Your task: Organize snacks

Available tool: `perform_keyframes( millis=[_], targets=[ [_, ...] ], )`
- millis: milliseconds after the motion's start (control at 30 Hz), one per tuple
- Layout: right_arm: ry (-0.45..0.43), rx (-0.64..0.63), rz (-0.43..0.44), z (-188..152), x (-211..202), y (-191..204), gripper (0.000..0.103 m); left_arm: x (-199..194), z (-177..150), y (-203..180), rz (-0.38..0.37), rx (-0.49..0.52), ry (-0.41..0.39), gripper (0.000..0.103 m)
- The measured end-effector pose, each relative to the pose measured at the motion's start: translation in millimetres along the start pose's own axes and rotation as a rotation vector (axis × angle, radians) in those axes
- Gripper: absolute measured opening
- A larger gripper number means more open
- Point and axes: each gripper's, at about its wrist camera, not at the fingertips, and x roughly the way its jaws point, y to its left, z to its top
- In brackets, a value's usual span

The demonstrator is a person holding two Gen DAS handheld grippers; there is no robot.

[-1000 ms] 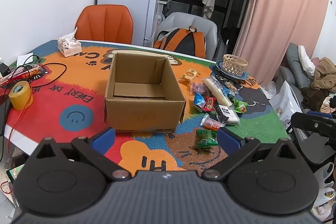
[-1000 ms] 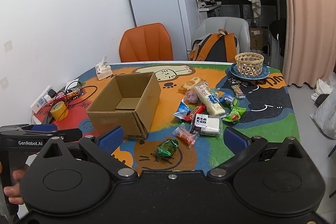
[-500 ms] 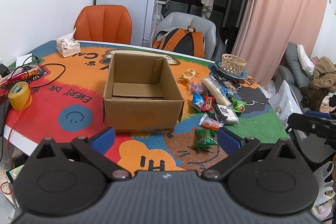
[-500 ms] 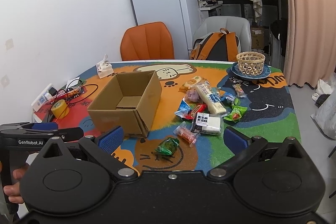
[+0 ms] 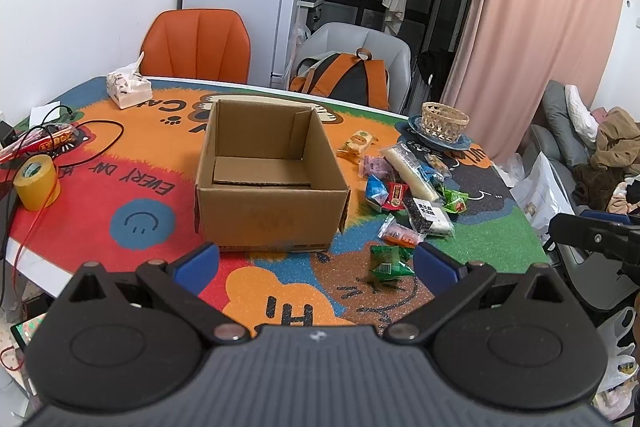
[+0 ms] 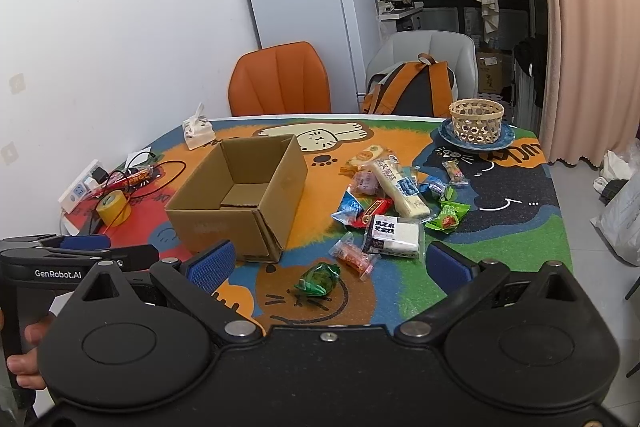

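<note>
Sitting loose on the mat, the green snack packet (image 6: 318,279) is the nearest item, just ahead of the right gripper (image 6: 327,263) and roughly centred between its spread blue pads, nothing held. Long axis looks about left-right, slightly tilted. From the left gripper (image 5: 316,263), also spread wide and empty, the same packet (image 5: 389,261) lies ahead but off toward the right finger (image 5: 434,264), so the right one is probably better lined up. Remaining snacks (image 6: 394,195) are piled farther right of the open cardboard box (image 6: 240,205), which looks empty. Box sits left of the packet, so likely grab, then carry left. Yellow tape roll (image 5: 37,181) and tissue pack (image 5: 129,89) sit far left, well apart
</note>
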Motion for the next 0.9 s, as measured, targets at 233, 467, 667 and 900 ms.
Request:
perform_keyframes(
  millis=[233,467,667,900],
  targets=[
    [0.0,0.0,-0.001,0.0,-0.5,0.8,0.103,0.0,-0.3,-0.2,0.0,0.001,0.0,0.103],
    [0.001,-0.005,0.0,0.8,0.0,2.1,0.103,0.2,-1.0,-0.2,0.0,0.001,-0.001,0.103],
    [-0.003,-0.005,0.0,0.0,-0.3,1.4,0.103,1.0,-1.9,-0.5,-0.001,0.003,0.0,0.103],
    [0.005,-0.005,-0.005,-1.9,3.4,0.0,0.103,4.6,-5.0,-1.1,-0.012,0.007,0.005,0.103]
  ],
)
